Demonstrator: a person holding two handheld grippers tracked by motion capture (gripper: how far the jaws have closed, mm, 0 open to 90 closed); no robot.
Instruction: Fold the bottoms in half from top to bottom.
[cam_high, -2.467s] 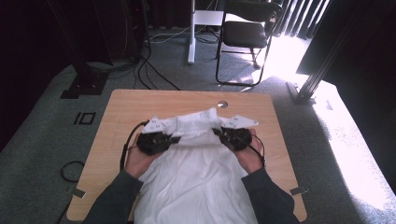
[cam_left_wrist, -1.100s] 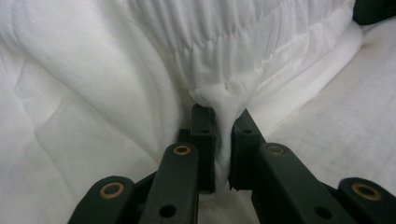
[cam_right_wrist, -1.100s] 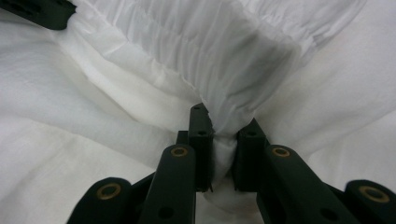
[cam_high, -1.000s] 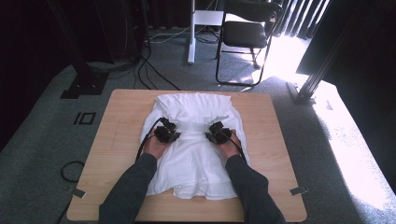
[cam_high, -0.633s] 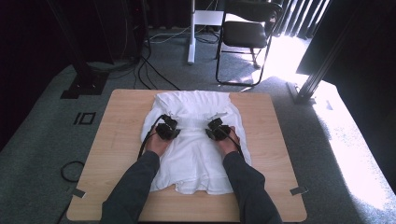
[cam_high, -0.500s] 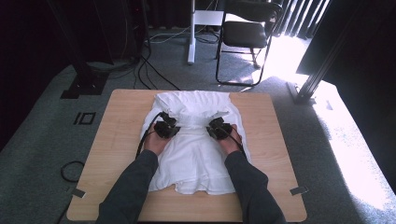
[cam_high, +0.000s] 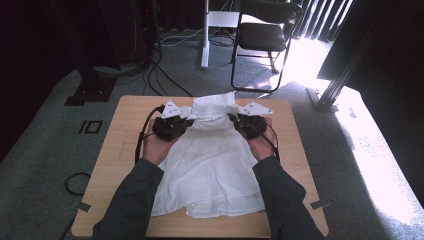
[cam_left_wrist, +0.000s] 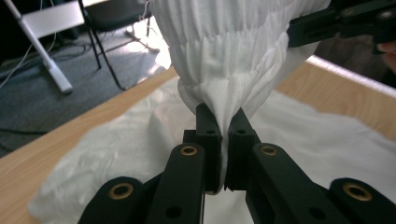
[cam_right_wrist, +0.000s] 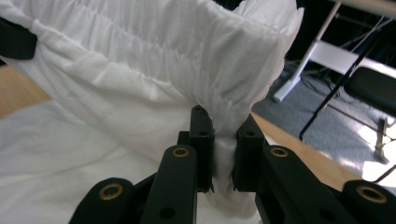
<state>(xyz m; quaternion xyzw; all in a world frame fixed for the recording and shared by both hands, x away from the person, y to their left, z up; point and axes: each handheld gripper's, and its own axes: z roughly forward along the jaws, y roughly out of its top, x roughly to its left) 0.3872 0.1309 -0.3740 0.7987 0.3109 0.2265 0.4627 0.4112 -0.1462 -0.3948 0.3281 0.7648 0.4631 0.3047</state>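
Lifting the white garment (cam_high: 210, 165) off the wooden table (cam_high: 125, 145)
Your left gripper (cam_high: 186, 123) and right gripper (cam_high: 235, 120) each pinch its gathered edge.

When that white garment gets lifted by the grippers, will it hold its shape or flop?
Likely floppy: the garment bunches into pleats at the left gripper and right gripper. Probably light, since thin pinches raise its top edge while the rest drapes on the table.

A person's two hands lift the far edge of a white garment (cam_high: 210, 160) off a wooden table (cam_high: 122, 145), the left gripper (cam_high: 170, 127) and right gripper (cam_high: 250, 125) each clamped on the gathered band. The garment's near part lies spread on the tabletop. Beyond the table stand a black chair (cam_high: 265, 37) and cables (cam_high: 165, 80) on grey carpet.
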